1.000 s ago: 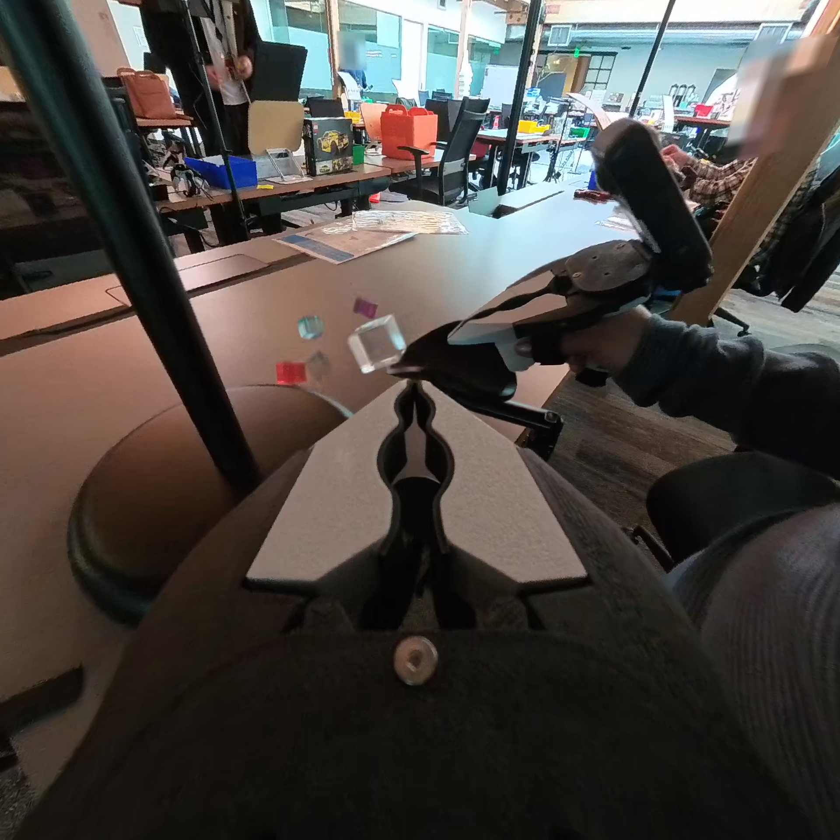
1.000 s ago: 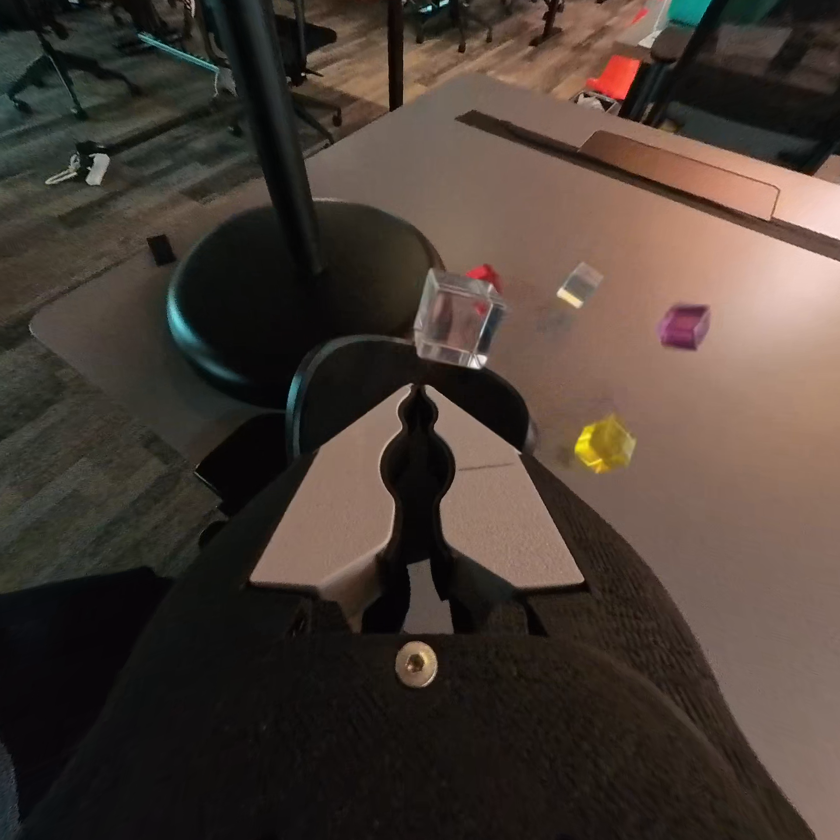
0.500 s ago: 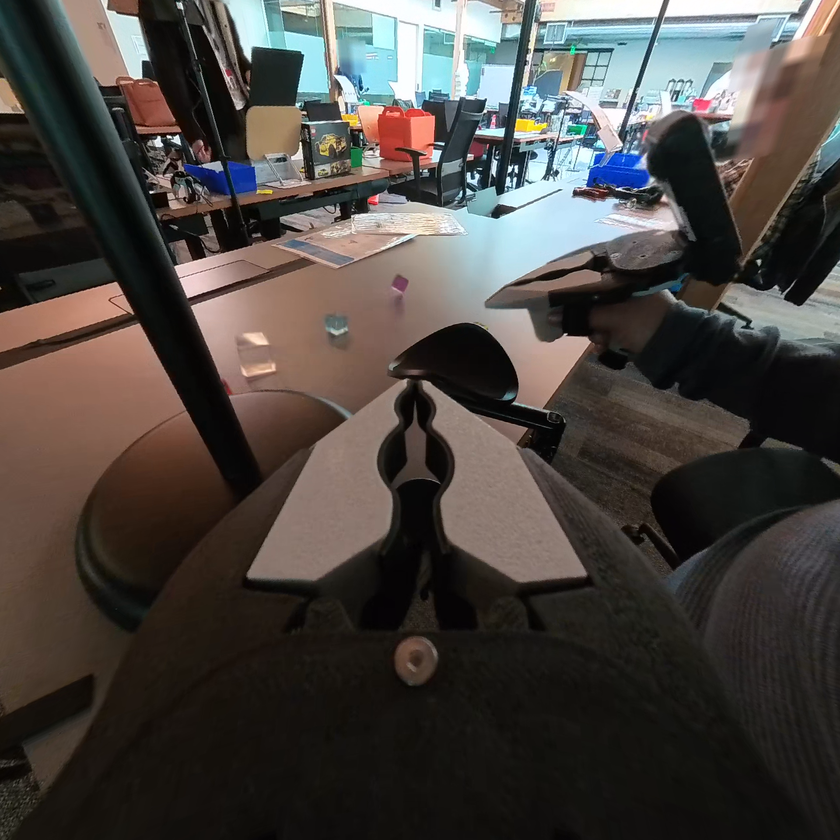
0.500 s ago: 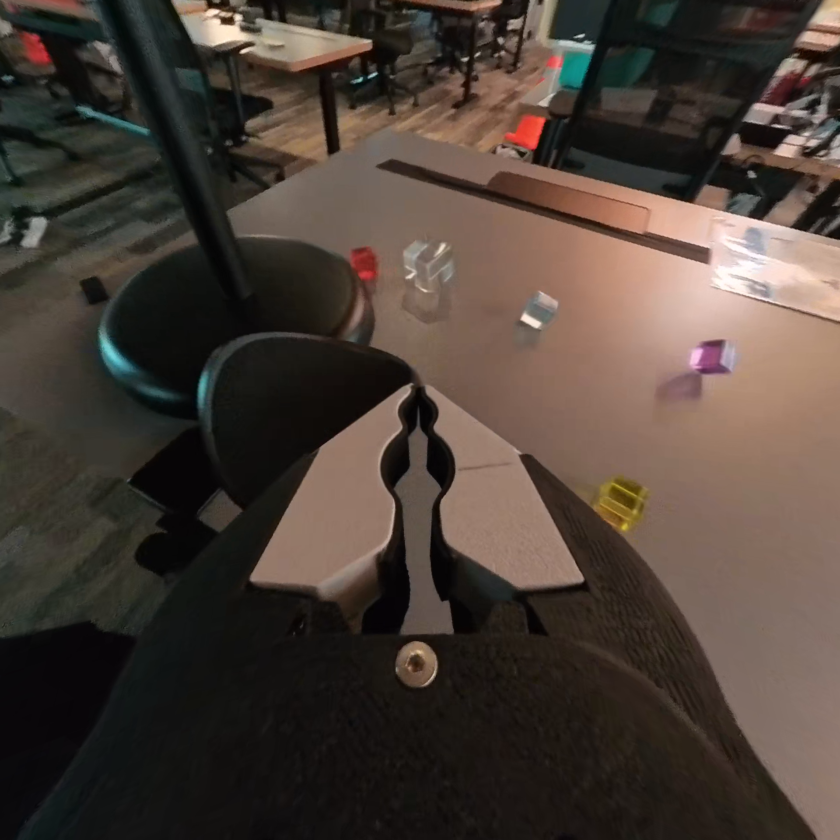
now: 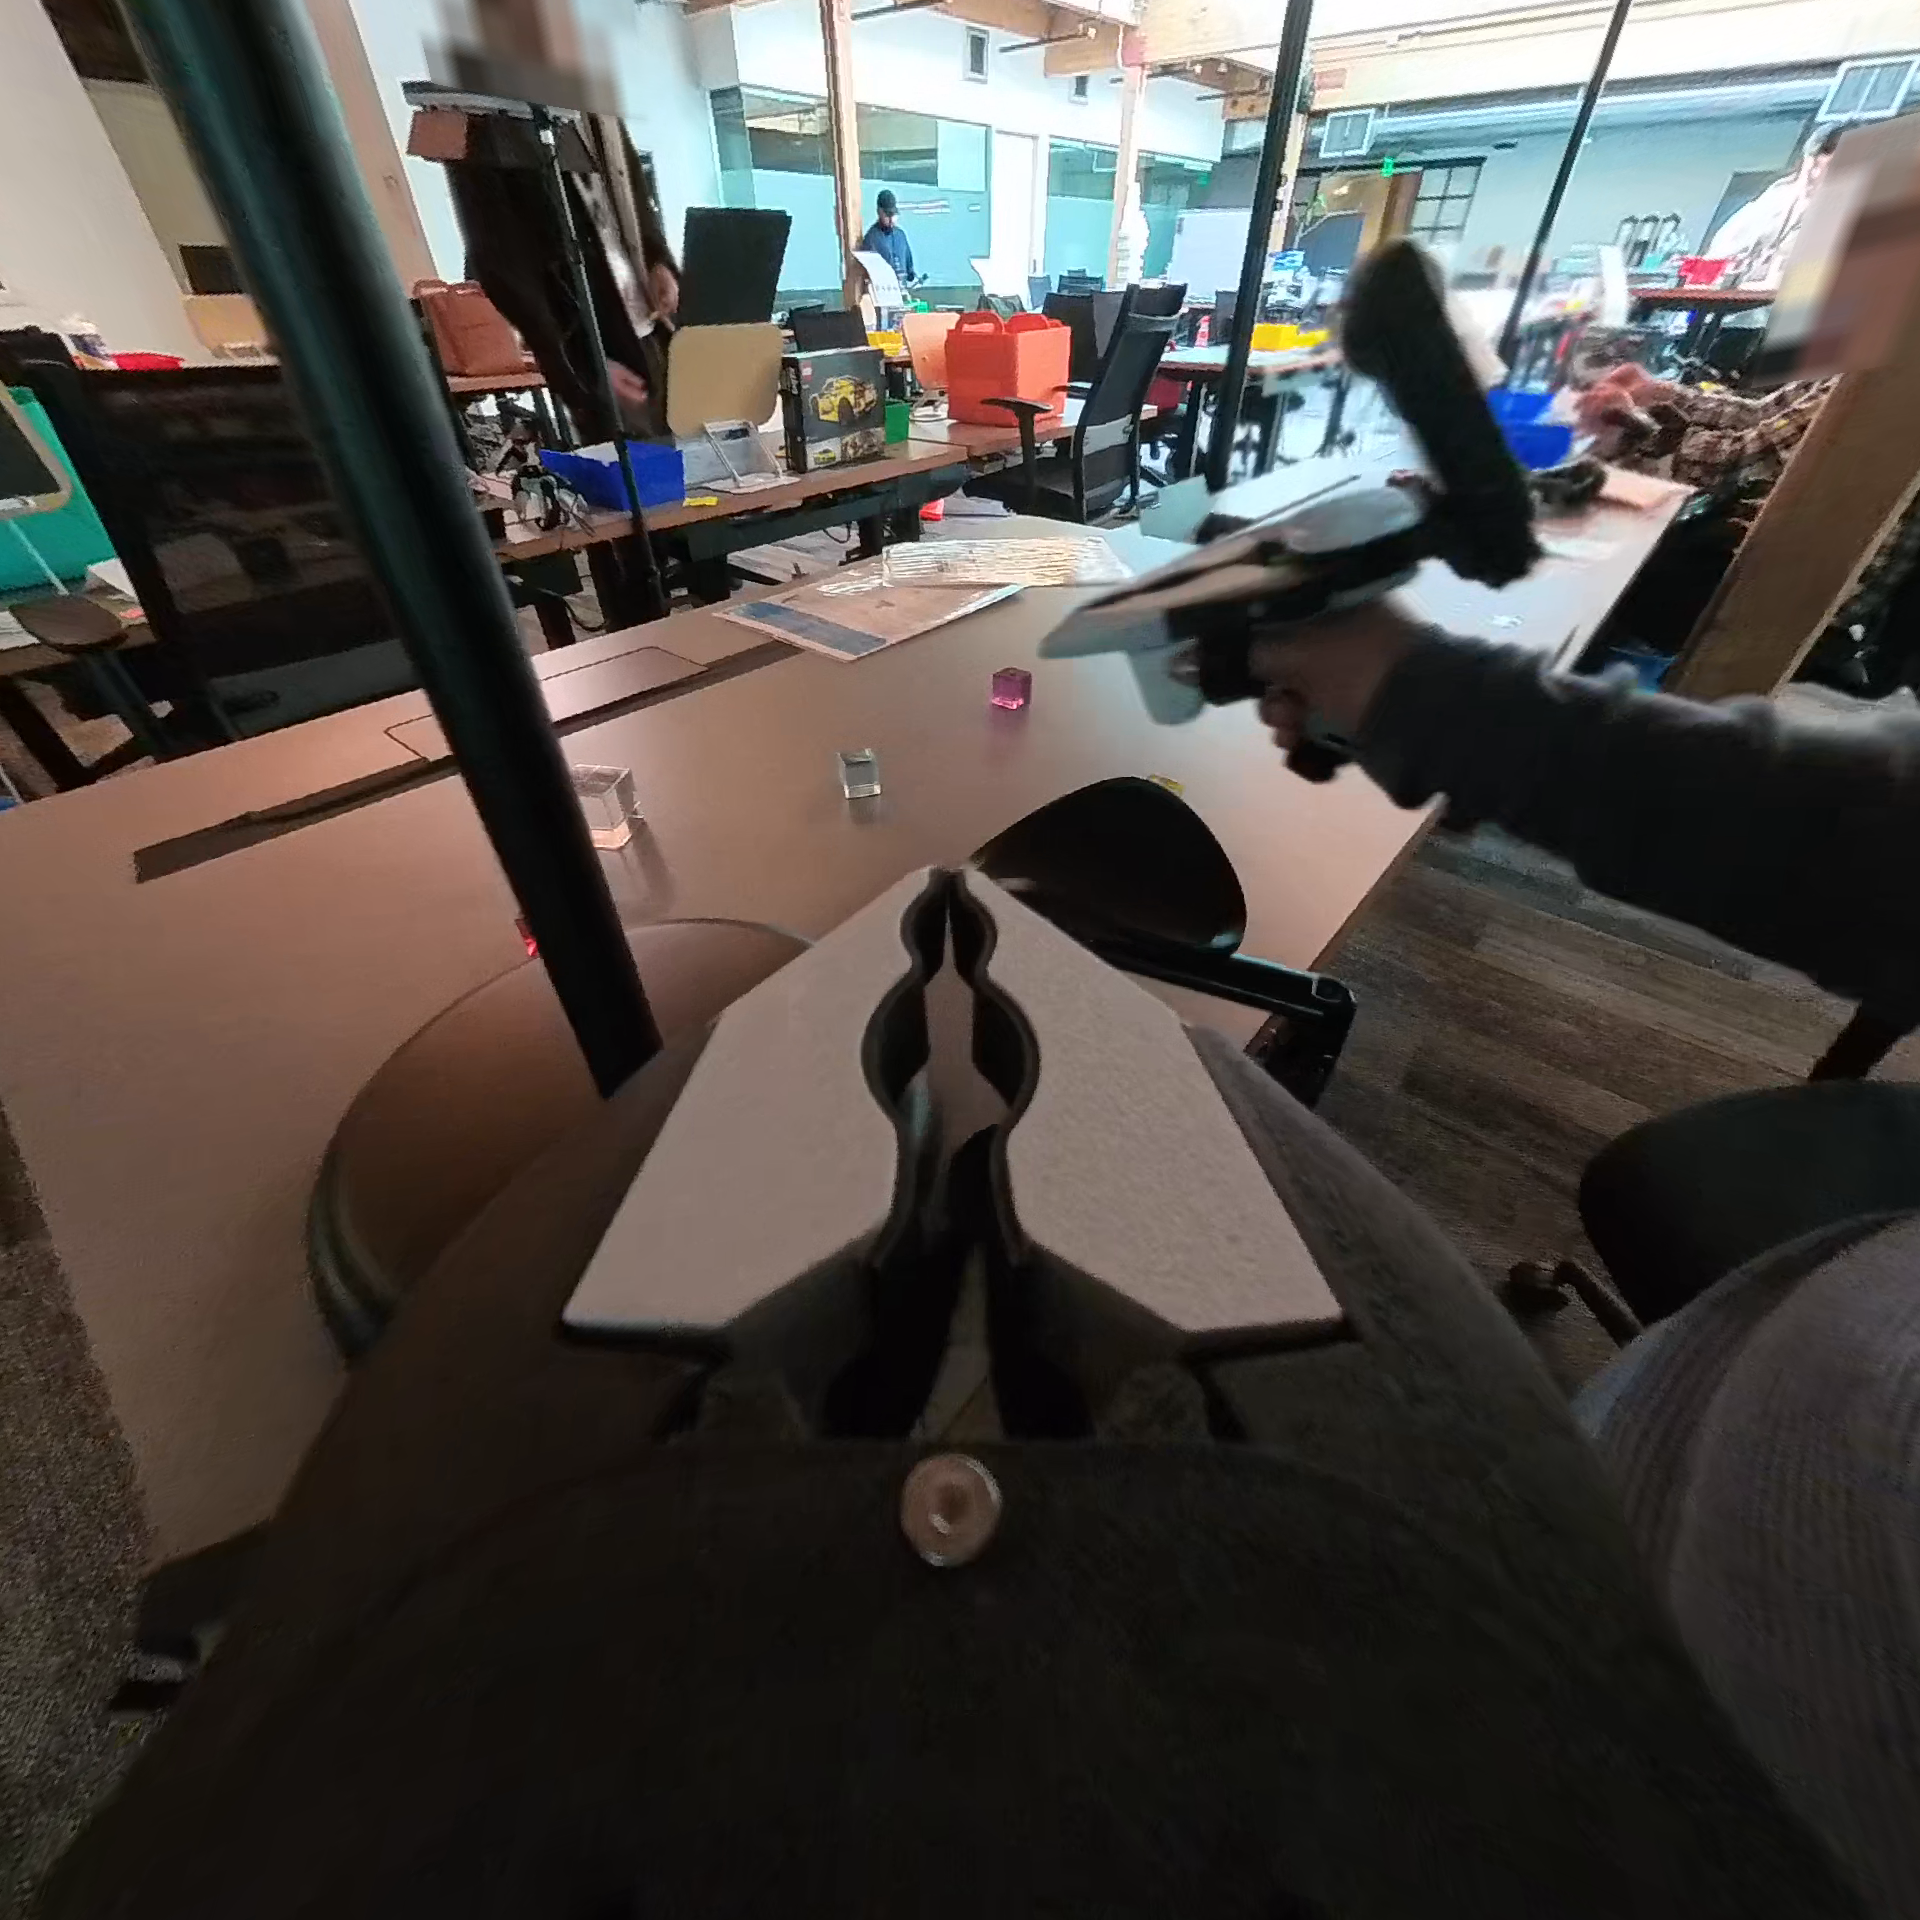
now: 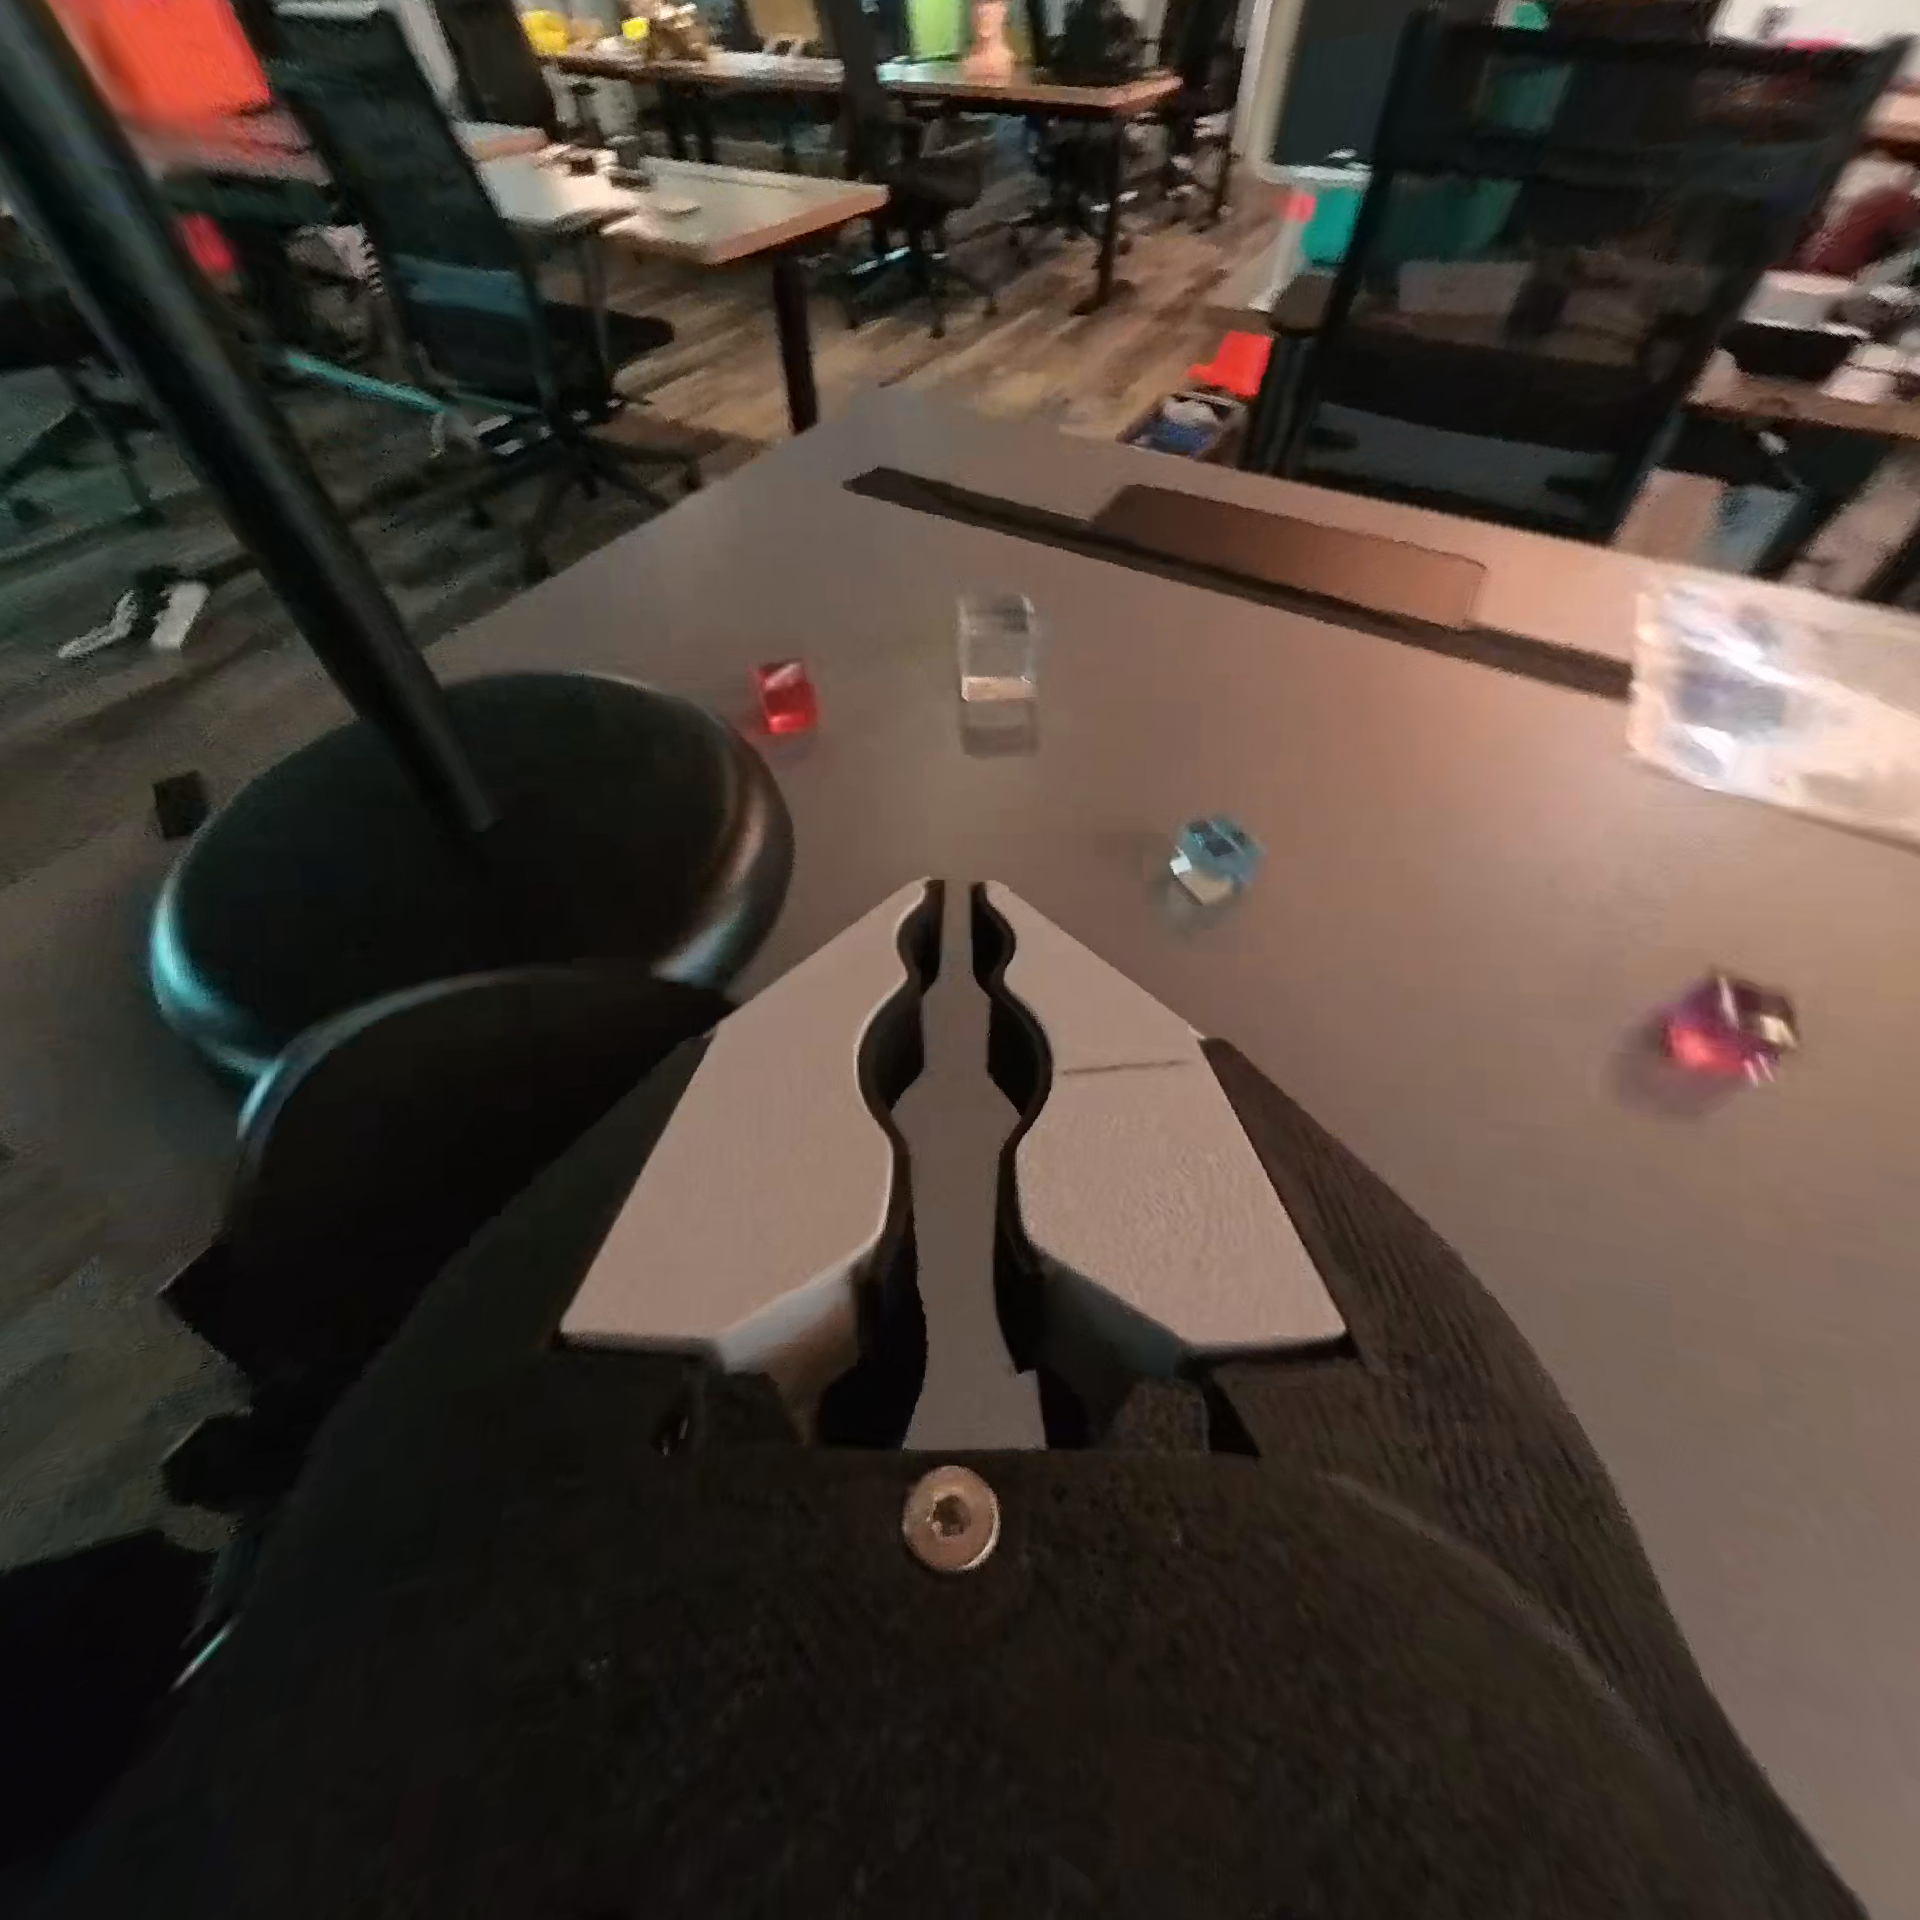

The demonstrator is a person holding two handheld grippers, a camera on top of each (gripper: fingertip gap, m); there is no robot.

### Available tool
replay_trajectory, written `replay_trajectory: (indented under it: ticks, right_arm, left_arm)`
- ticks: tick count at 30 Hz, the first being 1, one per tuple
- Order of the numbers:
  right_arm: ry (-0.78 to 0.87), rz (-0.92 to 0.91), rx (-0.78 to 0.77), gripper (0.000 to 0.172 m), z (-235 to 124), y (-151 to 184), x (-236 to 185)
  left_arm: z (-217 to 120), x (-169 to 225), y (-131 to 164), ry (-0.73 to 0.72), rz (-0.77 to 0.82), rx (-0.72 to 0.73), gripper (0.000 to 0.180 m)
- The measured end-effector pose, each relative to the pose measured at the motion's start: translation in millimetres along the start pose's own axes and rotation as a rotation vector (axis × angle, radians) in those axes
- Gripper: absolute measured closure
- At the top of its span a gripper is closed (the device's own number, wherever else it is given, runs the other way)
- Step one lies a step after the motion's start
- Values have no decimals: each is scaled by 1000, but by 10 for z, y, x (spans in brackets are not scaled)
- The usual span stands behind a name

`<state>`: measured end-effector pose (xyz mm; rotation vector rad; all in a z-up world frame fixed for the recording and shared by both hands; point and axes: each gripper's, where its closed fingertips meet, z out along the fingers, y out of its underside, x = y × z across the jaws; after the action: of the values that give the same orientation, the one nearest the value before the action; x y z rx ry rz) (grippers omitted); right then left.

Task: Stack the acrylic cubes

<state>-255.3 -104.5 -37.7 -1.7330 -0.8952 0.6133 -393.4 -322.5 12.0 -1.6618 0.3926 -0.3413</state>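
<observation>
Left hand-held gripper [image 5: 951,883] was clenched on nothing; right hand-held gripper [image 6: 956,888], barely parted and unladen, hovered nearest the blue cube [image 6: 1210,868] on the table [image 6: 1455,1091].

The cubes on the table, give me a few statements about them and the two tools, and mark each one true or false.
1. The large clear cube stands on the table, with no tool touching it. True.
2. The right tool grips the red cube. False: the red cube lies on the table beside the round black base, and nothing sits between that tool's fingertips, which show a thin slit.
3. The left tool has its fingertips together with nothing between them. True.
4. The purple cube is stacked on the small bluish cube. False: both rest apart on the table.
5. The black pole rises from the round base. True.
</observation>
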Motion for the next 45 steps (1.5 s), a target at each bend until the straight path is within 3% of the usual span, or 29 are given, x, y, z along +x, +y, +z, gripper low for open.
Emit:
replay_trajectory:
  ticks: [5,12,19,22,27,31,37,45]
  right_arm:
    - [-185,-139,-131,135,1069,-205,-129]
    - [-142,-79,-393,114,2452,26,119]
    - [-89,-90,-567,106,3077,389,218]
    - [-66,-109,-571,128,3148,419,259]
    - [-87,-156,-568,129,3026,400,256]
    - [-148,-196,-490,129,2670,207,175]
    - [-255,-207,-377,129,1694,-108,2]
    - [-393,-288,-294,129,417,-238,-275]
  left_arm:
    - [-133,-115,50,-63,-7,-15,180]
    - [-422,-375,153,-215,-79,-32,180]
    - [-675,-584,294,-333,-147,-62,180]
    - [-699,-604,317,-340,-161,-71,179]
    - [-685,-592,313,-329,-151,-77,180]
    - [-628,-559,284,-288,-144,-63,180]
    - [-476,-454,188,-200,-106,-30,180]
    - [-225,-227,115,-77,-81,-3,180]
